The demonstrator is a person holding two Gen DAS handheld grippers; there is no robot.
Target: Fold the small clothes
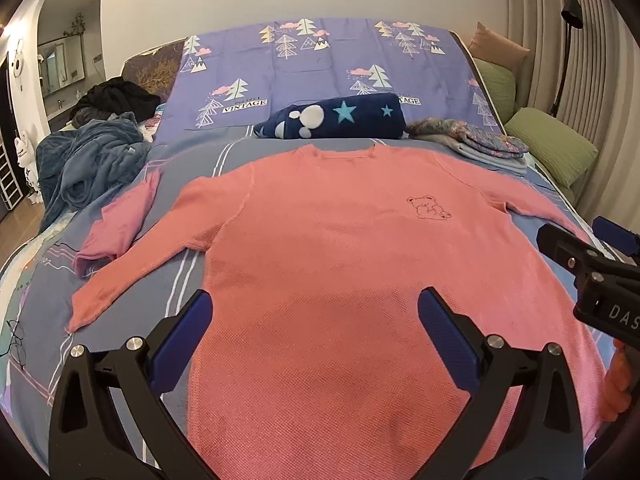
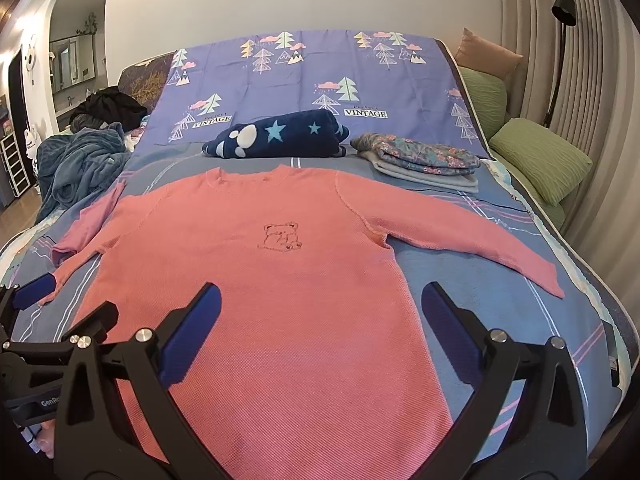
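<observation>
A salmon-pink long-sleeved sweater (image 1: 328, 248) with a small bear outline on the chest lies flat, front up, on the bed, both sleeves spread out; it also shows in the right wrist view (image 2: 256, 280). My left gripper (image 1: 314, 304) is open and empty, hovering above the sweater's lower left part. My right gripper (image 2: 320, 300) is open and empty above the lower right hem. The right gripper shows at the right edge of the left wrist view (image 1: 588, 256). A second pink garment (image 1: 120, 220) lies crumpled beside the left sleeve.
A rolled navy star blanket (image 1: 336, 120) lies behind the collar. A folded floral and grey pile (image 2: 424, 160) sits at the back right. A blue fleece heap (image 1: 84, 160) and dark clothes lie left. Green pillows (image 2: 540, 156) line the right edge. Glasses (image 1: 16, 340) lie at the left.
</observation>
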